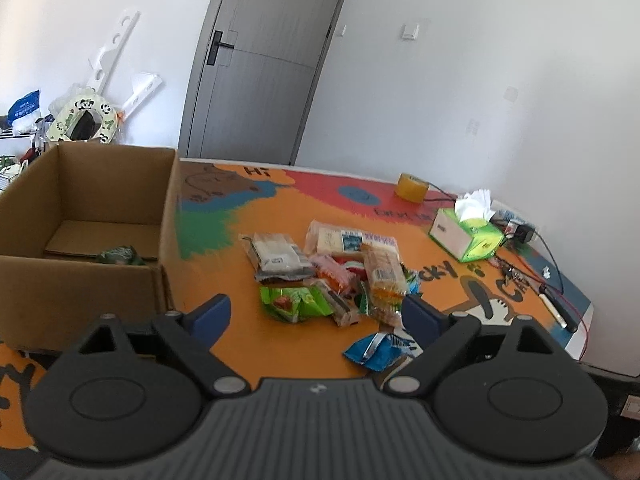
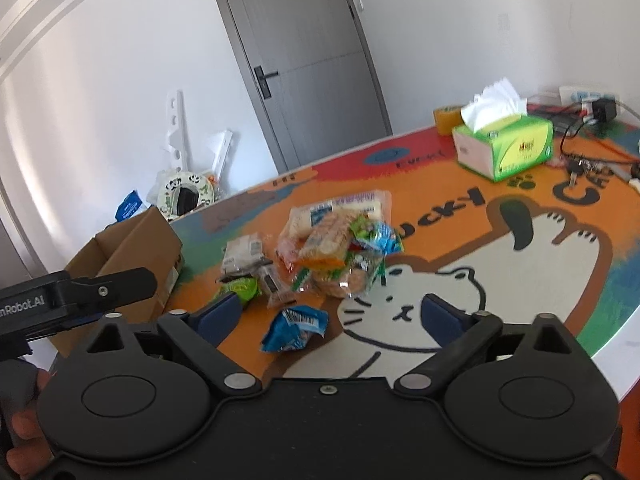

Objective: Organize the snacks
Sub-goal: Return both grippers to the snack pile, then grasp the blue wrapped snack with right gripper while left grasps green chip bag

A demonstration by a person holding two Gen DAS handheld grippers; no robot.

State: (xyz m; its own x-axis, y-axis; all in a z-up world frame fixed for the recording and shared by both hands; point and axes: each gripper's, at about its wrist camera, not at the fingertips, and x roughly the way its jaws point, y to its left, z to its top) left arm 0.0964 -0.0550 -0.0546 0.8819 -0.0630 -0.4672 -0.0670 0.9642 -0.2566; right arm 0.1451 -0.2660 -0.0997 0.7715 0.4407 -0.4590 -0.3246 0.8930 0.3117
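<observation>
A heap of snack packets [image 1: 332, 276] lies near the middle of the table mat [image 1: 248, 332], which is orange with a cartoon cat and lettering. The heap holds a pale cracker pack with a blue label [image 1: 348, 240], a long orange-banded biscuit pack [image 1: 384, 276], a clear wrapper with a grey-white bar [image 1: 276, 258] and a bright green packet [image 1: 292, 302] at the near edge. A blue packet [image 1: 378, 348] lies apart from the heap on its near side; in the right wrist view it sits just ahead of the fingers [image 2: 298, 328].

An open cardboard box [image 1: 80, 200] stands to the left of the heap, well clear of it. A single dark green packet [image 1: 118, 256] rests on its floor against the near wall.

The left gripper [image 1: 316, 312] hangs above the mat with jaws spread wide and nothing between them; the heap shows through the gap. The right gripper [image 2: 340, 314] is likewise spread wide and empty, above the cat drawing. The left tool's black body [image 2: 76, 292] shows at the left edge of the right wrist view, with part of a hand [image 2: 24, 420] below it.

Beyond the heap stand a green tissue box [image 1: 466, 236], a roll of yellow tape [image 1: 412, 186] and loose cables [image 1: 532, 276]. A grey door [image 1: 268, 60] closes the far wall.
</observation>
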